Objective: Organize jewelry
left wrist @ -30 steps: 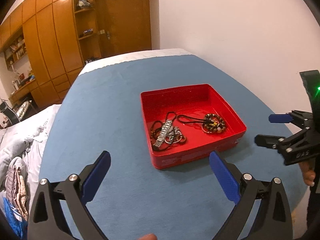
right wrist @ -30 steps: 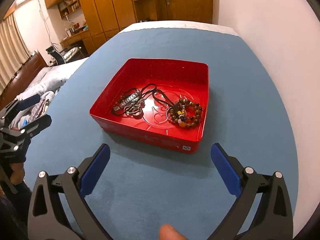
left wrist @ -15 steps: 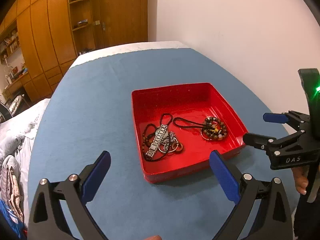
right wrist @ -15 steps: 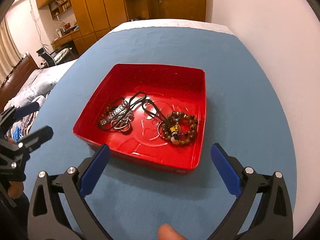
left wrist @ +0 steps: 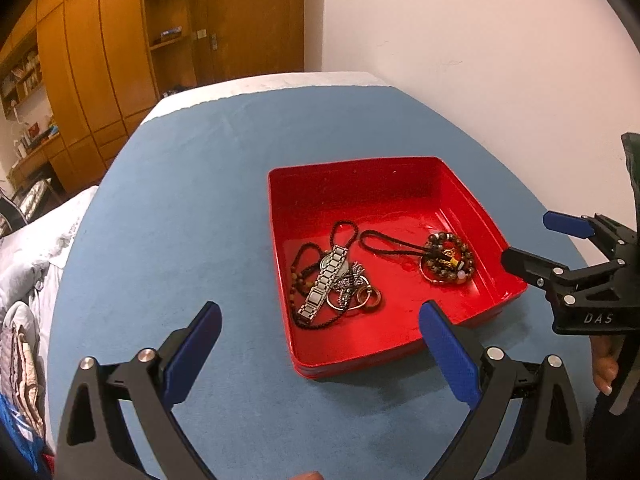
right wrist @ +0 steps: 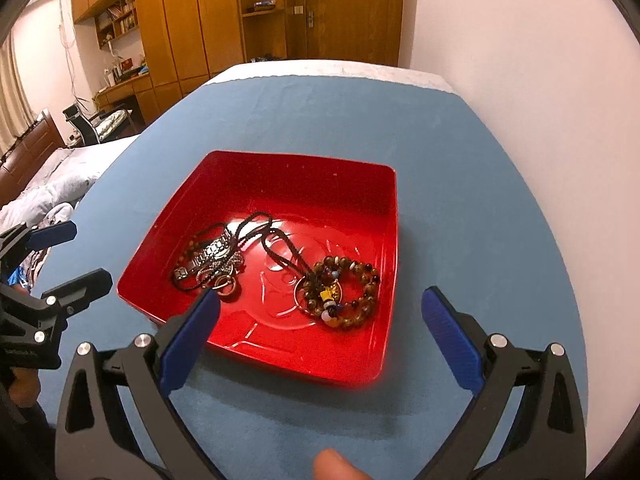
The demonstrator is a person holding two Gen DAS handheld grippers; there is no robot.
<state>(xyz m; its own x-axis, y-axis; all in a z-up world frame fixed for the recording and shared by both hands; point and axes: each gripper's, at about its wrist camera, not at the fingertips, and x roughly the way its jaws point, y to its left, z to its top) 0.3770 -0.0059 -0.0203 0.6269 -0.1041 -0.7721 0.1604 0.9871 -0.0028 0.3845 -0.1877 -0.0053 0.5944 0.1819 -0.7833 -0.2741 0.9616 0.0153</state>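
Red, square plastic tray (right wrist: 372,344) on the blue-clothed bench (left wrist: 180,208) holds seemingly tangled bead bracelets (right wrist: 344,288); both tongs, left (left wrist: 320,356) and right (right wrist: 320,336), gape wide and empty before it.

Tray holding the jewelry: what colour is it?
Glossy red all over, the tray shows best in the right wrist view.

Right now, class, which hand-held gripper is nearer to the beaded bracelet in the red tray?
Right. The right hand-held gripper hangs open over the tray's near edge, just short of the beaded bracelet. The left hand-held gripper, also open, faces the watch side.
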